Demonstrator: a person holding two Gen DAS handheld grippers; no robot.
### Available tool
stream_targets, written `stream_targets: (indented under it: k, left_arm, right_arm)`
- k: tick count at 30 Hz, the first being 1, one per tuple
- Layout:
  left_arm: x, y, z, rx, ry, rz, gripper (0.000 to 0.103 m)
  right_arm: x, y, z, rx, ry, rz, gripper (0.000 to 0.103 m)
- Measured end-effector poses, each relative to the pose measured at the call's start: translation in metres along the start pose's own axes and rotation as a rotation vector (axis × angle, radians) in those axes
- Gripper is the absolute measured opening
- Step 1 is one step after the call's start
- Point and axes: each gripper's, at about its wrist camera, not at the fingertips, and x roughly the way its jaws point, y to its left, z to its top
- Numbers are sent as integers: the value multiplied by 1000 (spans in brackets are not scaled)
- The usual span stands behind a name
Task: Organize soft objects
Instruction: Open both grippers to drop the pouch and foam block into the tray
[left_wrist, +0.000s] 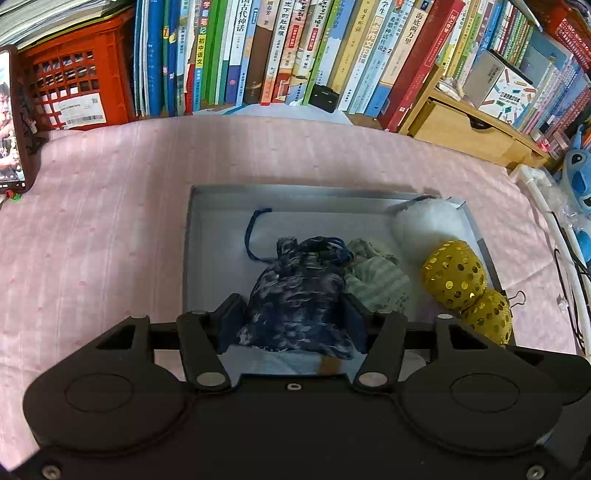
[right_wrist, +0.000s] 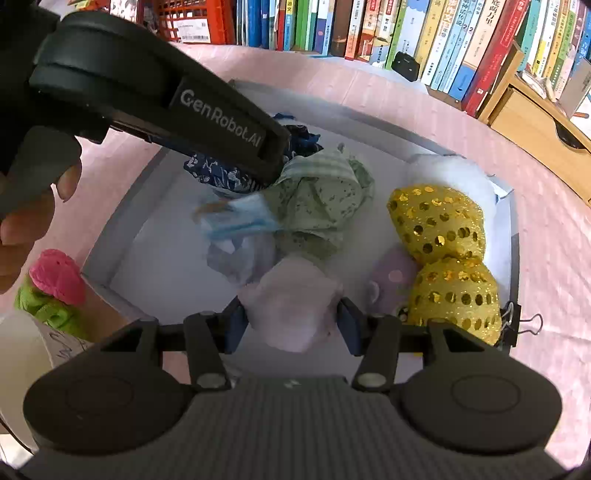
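Placement step, by the look of it, with both tools over the grey tray (left_wrist: 192, 236) on the pink cloth (left_wrist: 92, 221). Left gripper (left_wrist: 293, 317) pinching the dark blue drawstring pouch (left_wrist: 295, 291) between its pads, low over the tray beside the green pouch (left_wrist: 376, 280). Right gripper (right_wrist: 291, 319) closed on a pale pink soft bundle (right_wrist: 291, 295) at the tray's near side, next to the gold sequined balls (right_wrist: 439, 229). Next, probably: lowering each onto bare tray floor, spreading the fingers, lifting clear without snagging the cord (left_wrist: 253, 236).
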Motion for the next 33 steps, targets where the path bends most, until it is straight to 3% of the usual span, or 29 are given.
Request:
stream_targets:
  k: [11,20,33]
  left_arm:
    - [-29,-6,-6,6,-56,-4,73]
    - [-62,-7,-20,19,-125,5,79]
    - [-109,-17,-64,123,-237,28,84]
  right_arm:
    - [-13,2,-3,-14,-37,1,81]
    - [-45,1,-12,-15,-131,23,88]
    - [-92,-18,-42,59,-272,93,97]
